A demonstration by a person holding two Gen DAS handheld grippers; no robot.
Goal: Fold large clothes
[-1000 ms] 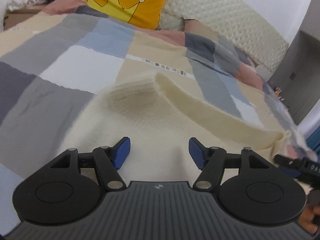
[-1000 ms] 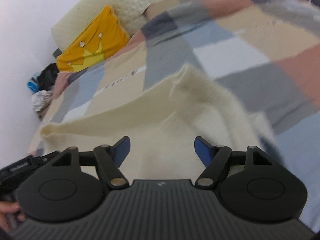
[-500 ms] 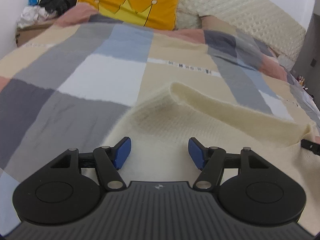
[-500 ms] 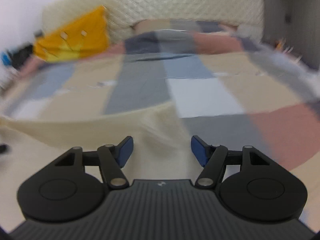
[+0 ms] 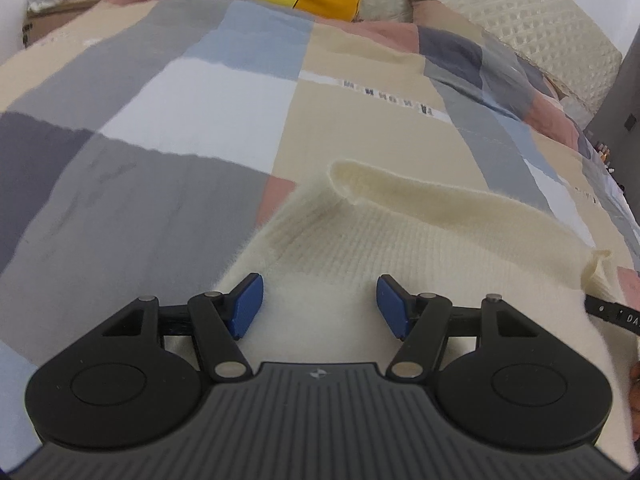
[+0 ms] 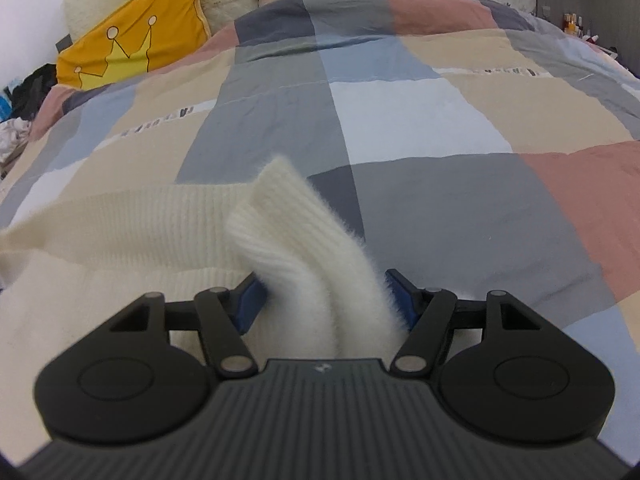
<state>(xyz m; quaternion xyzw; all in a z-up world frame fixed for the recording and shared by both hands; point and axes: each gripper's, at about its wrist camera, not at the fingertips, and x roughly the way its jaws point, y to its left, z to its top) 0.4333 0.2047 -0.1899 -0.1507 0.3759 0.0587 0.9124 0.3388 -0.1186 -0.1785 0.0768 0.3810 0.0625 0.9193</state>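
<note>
A: Where does the garment lie?

B: The cream knit sweater (image 5: 400, 248) lies spread on the bed, on a patchwork duvet (image 5: 192, 96) of grey, beige, pink, blue and white blocks. In the left wrist view its ribbed body fills the near middle, and a long band of it, a sleeve or a folded edge, runs from the centre away to the right.

A: And the left gripper (image 5: 319, 306)?

B: Its blue pads (image 5: 248, 306) stand well apart over the fuzzy knit. Nothing sits between them; the cloth lies flat beneath, and the frames do not show whether the tips touch it. It has hold of nothing.

A: The right gripper (image 6: 326, 302)?

B: There a raised fold of the sweater (image 6: 316, 264) stands up between the two blue pads and hides most of them. The knit fills the whole gap, with the pads at its flanks, so the gripper looks closed on this thick fold, its jaws still fairly wide.

A: What else is in view?

B: A yellow pillow (image 6: 132, 36) with a crown drawn on it leans at the head of the bed, next to a quilted cream headboard (image 5: 520, 20). At the right edge of the left wrist view, a black part of the other tool (image 5: 612, 314) lies just beside the sweater's far corner.
</note>
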